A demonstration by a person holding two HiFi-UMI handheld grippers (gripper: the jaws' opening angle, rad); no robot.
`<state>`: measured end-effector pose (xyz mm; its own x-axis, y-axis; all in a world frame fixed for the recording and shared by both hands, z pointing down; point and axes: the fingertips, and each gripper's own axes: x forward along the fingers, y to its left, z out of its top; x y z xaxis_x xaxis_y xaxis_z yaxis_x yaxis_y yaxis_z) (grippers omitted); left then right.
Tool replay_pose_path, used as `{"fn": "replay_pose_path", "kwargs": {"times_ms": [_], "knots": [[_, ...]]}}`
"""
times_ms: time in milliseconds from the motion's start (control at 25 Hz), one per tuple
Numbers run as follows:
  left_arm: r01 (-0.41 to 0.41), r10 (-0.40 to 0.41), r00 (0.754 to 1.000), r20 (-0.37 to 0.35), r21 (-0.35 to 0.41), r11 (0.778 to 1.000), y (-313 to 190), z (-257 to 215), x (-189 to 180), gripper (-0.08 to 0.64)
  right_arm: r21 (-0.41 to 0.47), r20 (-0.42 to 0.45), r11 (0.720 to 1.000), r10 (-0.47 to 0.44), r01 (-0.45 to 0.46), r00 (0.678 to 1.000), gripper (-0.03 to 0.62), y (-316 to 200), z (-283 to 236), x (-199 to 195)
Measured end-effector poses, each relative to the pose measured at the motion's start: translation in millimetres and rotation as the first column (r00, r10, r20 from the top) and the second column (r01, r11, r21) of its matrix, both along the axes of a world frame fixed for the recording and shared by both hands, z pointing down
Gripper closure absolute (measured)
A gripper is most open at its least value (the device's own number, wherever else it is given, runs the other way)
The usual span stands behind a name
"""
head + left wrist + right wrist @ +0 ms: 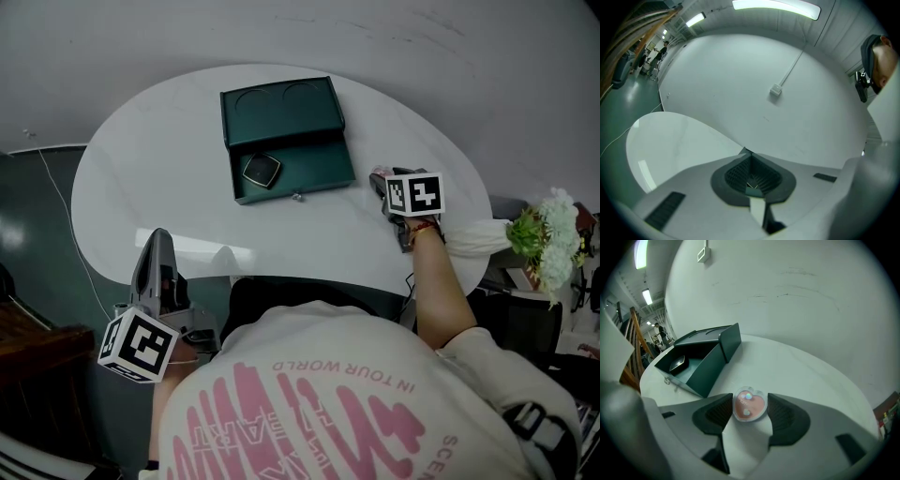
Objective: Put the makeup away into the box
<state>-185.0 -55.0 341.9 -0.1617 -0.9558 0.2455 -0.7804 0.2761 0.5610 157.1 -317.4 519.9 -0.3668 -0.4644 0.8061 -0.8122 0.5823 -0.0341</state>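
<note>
A dark green box (281,112) stands open on the round white table (150,169), with a black square compact (262,170) inside it. The right gripper view shows the same box (705,364) and black compact (677,363) at the left. A pink heart-shaped compact (749,405) lies on the table right of the box. My right gripper (749,408) points steeply down and its pads touch both sides of the heart. From the head view that gripper (382,183) largely hides the heart. My left gripper (157,239) is held off the table's near left edge, its jaws (751,176) together and empty.
A bunch of white flowers (548,239) stands past the table's right edge. A thin cable (56,197) runs over the floor at the left. A plain white wall rises behind the table. The person's torso fills the bottom of the head view.
</note>
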Motion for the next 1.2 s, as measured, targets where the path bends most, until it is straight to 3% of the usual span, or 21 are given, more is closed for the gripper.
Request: {"fn": "replay_pose_path", "kwargs": {"times_ms": [440, 800, 1200], "knots": [[-0.176, 0.178, 0.984, -0.028, 0.058, 0.983, -68.5, -10.8, -23.6, 0.557, -0.007, 0.054, 0.993, 0.115, -0.115, 0.992, 0.356, 5.4, -31.3, -15.9], [-0.349, 0.351, 0.936, -0.025, 0.081, 0.934, -131.0, -22.4, -41.8, 0.558, 0.032, 0.054, 0.977, 0.209, -0.211, 0.976, 0.356, 9.8, -58.7, -28.6], [-0.44, 0.445, 0.893, -0.064, 0.07, 0.895, -167.9, -9.3, -62.0, 0.558, 0.065, 0.042, 0.972, 0.223, -0.225, 0.974, 0.356, 9.8, -83.4, -62.9]]}}
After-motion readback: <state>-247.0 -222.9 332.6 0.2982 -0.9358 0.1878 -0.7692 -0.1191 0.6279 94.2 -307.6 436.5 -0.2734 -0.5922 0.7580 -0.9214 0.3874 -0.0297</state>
